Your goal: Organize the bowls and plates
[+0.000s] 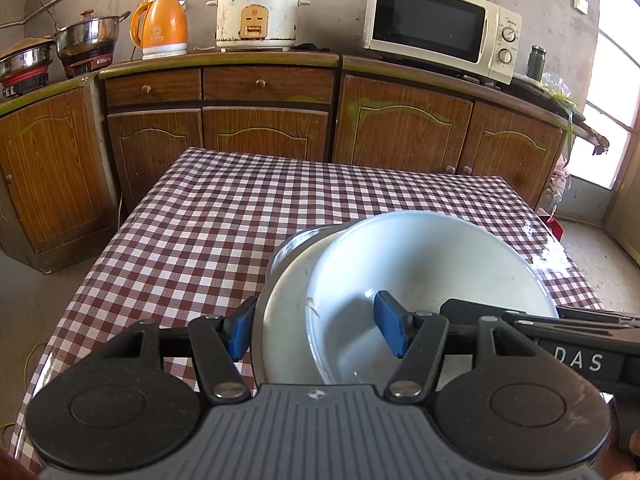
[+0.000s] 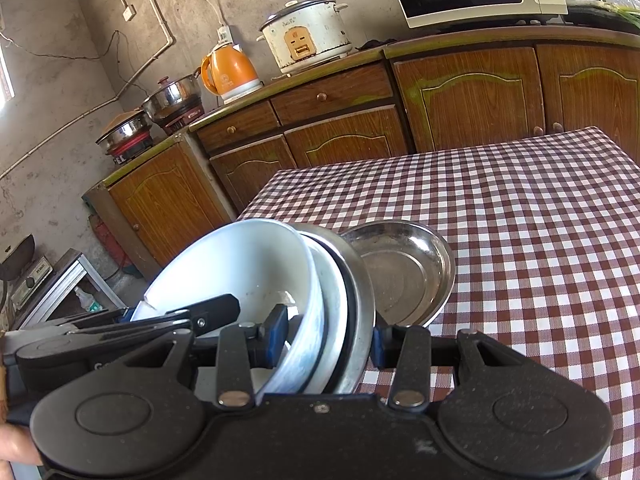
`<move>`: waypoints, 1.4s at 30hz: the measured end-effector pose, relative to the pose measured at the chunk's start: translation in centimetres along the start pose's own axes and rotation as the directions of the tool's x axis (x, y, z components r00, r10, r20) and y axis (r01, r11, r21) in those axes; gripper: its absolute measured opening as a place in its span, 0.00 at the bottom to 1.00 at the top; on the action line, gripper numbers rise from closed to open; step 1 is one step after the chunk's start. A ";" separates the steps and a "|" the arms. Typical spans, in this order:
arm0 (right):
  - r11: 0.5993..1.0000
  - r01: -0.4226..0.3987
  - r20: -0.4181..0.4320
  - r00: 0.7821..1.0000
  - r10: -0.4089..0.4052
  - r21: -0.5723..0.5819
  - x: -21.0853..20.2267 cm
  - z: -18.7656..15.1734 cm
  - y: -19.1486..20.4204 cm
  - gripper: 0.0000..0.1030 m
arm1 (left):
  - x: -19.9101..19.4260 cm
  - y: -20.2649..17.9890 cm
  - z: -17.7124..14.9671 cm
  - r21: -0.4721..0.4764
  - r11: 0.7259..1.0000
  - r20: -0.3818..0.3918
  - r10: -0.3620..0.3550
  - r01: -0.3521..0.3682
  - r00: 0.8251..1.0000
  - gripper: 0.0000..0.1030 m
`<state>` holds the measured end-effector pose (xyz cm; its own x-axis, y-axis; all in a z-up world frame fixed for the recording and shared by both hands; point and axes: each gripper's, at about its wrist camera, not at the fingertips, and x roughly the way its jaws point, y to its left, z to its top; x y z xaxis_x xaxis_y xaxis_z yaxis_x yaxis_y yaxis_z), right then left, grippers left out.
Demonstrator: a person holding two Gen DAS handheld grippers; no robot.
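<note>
A white bowl (image 1: 432, 276) sits nested in a stack with a white plate (image 1: 284, 320) and a metal plate under it, tilted over the checkered table (image 1: 224, 216). My left gripper (image 1: 316, 330) straddles the near rims of the stack, one blue pad outside the plates, one inside the bowl. In the right wrist view my right gripper (image 2: 330, 340) straddles the same stack: white bowl (image 2: 248, 260), white plate (image 2: 334, 292), metal plate (image 2: 362, 300). A separate metal dish (image 2: 404, 272) lies on the table beside it. How firmly either grips is unclear.
Wooden cabinets (image 1: 264, 128) stand behind the table, carrying an orange kettle (image 1: 162, 26), a rice cooker (image 1: 258, 14), a microwave (image 1: 440, 26) and steel pots (image 1: 86, 38). The table's far edge is near the cabinets. A bright doorway is at right.
</note>
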<state>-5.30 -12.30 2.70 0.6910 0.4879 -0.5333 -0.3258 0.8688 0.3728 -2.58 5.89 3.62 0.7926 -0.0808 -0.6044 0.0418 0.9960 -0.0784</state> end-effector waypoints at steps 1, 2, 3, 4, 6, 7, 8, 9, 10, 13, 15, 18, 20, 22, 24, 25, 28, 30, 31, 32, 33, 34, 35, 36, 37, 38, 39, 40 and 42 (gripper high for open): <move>1.000 0.000 0.001 1.000 0.000 0.000 0.0 0.3 0.1 0.49 | 0.0 0.0 0.1 0.000 1.000 0.001 0.000 0.000 1.000 0.62; 1.000 0.000 0.002 1.000 0.000 0.000 0.0 0.4 0.1 0.49 | 0.1 0.0 0.2 0.000 1.000 0.002 0.000 0.000 1.000 0.62; 1.000 0.000 0.001 1.000 0.000 0.000 0.0 0.3 0.1 0.49 | 0.1 0.0 0.3 0.001 1.000 0.003 0.000 0.000 1.000 0.62; 1.000 0.000 0.001 1.000 0.000 0.000 0.0 0.3 0.1 0.49 | 0.2 0.0 0.3 0.001 1.000 0.003 0.000 0.000 1.000 0.62; 1.000 0.000 0.001 1.000 0.000 0.000 0.0 0.3 0.1 0.49 | 0.1 -0.1 0.2 0.001 1.000 0.005 0.001 -0.001 1.000 0.62; 1.000 0.000 0.001 1.000 0.000 0.000 0.1 0.3 0.1 0.49 | 0.1 -0.1 0.2 0.002 1.000 0.005 0.001 -0.001 1.000 0.62; 1.000 0.000 0.001 1.000 0.000 0.001 0.1 0.4 0.1 0.49 | 0.1 -0.1 0.2 0.003 1.000 0.005 0.001 -0.001 1.000 0.62; 1.000 0.000 0.002 1.000 0.000 0.001 0.2 0.7 0.1 0.49 | 0.2 -0.1 0.2 0.003 1.000 0.005 0.001 -0.001 1.000 0.62; 1.000 0.000 0.002 1.000 0.000 0.000 0.1 0.6 0.1 0.49 | 0.2 -0.1 0.2 0.003 1.000 0.005 0.001 -0.001 1.000 0.62; 1.000 -0.001 0.003 1.000 0.001 0.001 0.2 0.6 0.1 0.49 | 0.2 -0.1 0.3 0.003 1.000 0.008 0.002 -0.002 1.000 0.62; 1.000 -0.002 0.004 1.000 0.002 0.002 0.2 1.0 0.1 0.49 | 0.3 -0.1 0.4 0.004 1.000 0.009 0.003 -0.003 1.000 0.62; 1.000 -0.001 0.004 1.000 0.001 0.003 0.2 1.2 0.1 0.48 | 0.4 -0.1 0.5 0.005 1.000 0.010 0.002 -0.002 1.000 0.62; 1.000 -0.001 0.005 1.000 0.001 0.003 0.3 1.4 0.1 0.49 | 0.4 -0.1 0.5 0.006 1.000 0.009 0.002 -0.003 1.000 0.62; 1.000 0.000 0.004 1.000 0.000 0.006 0.3 1.5 0.0 0.49 | 0.5 -0.1 0.6 0.006 1.000 0.008 0.002 -0.002 1.000 0.62; 1.000 0.001 0.004 1.000 -0.001 0.006 0.5 1.8 0.0 0.49 | 0.6 -0.1 0.6 0.006 1.000 0.008 0.001 -0.001 1.000 0.62; 1.000 0.001 0.003 1.000 -0.001 0.006 0.6 1.9 0.0 0.48 | 0.6 -0.1 0.6 0.005 1.000 0.007 0.002 -0.002 1.000 0.62; 1.000 0.001 0.003 1.000 -0.001 0.006 0.6 1.9 0.0 0.49 | 0.6 -0.1 0.5 0.005 1.000 0.008 0.002 -0.002 1.000 0.62; 1.000 0.002 0.003 1.000 -0.002 0.008 0.8 2.0 0.0 0.48 | 0.7 -0.1 0.6 0.006 1.000 0.007 0.002 -0.002 1.000 0.62; 1.000 0.002 0.004 1.000 -0.002 0.008 0.7 1.9 0.0 0.49 | 0.7 -0.1 0.6 0.005 1.000 0.007 0.003 -0.003 1.000 0.62; 1.000 0.001 0.004 1.000 -0.001 0.006 0.6 1.8 0.0 0.48 | 0.8 -0.1 0.6 0.006 1.000 0.007 0.003 -0.003 1.000 0.62; 1.000 0.001 0.003 1.000 -0.001 0.007 0.8 2.0 0.0 0.48 | 0.8 -0.1 0.5 0.005 1.000 0.006 0.003 -0.003 1.000 0.62; 1.000 0.001 0.003 1.000 -0.001 0.008 0.7 1.7 -0.1 0.48 | 0.9 0.0 0.6 0.005 1.000 0.006 0.004 -0.004 1.000 0.62; 1.000 0.001 0.002 1.000 -0.001 0.008 0.8 1.7 -0.1 0.49 | 1.0 -0.1 0.5 0.004 1.000 0.005 0.005 -0.005 1.000 0.62; 1.000 0.001 0.003 1.000 -0.001 0.007 0.8 1.7 -0.1 0.49 | 1.1 0.0 0.5 0.003 1.000 0.005 0.006 -0.006 1.000 0.62; 1.000 0.001 0.002 1.000 -0.001 0.008 0.9 1.8 -0.1 0.48 | 1.1 0.0 0.5 0.004 1.000 0.004 0.006 -0.006 1.000 0.62; 1.000 0.000 0.001 1.000 0.000 0.008 1.1 1.7 -0.2 0.48 | 1.2 0.0 0.5 0.004 1.000 0.002 0.007 -0.007 1.000 0.62; 1.000 0.000 0.000 1.000 0.000 0.009 1.3 1.5 -0.3 0.48 | 1.3 0.0 0.4 0.003 1.000 0.001 0.007 -0.007 1.000 0.62; 1.000 0.000 -0.001 1.000 0.000 0.010 1.4 1.6 -0.3 0.49 | 1.4 0.0 0.4 0.002 1.000 -0.001 0.007 -0.007 1.000 0.62; 1.000 0.000 -0.003 1.000 0.000 0.011 1.7 1.7 -0.4 0.49 | 1.5 0.1 0.4 0.002 1.000 -0.003 0.009 -0.009 1.000 0.62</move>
<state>-2.89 -11.93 2.89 0.6890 0.4879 -0.5360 -0.3187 0.8681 0.3806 -1.14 5.83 2.97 0.7912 -0.0720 -0.6073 0.0361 0.9968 -0.0711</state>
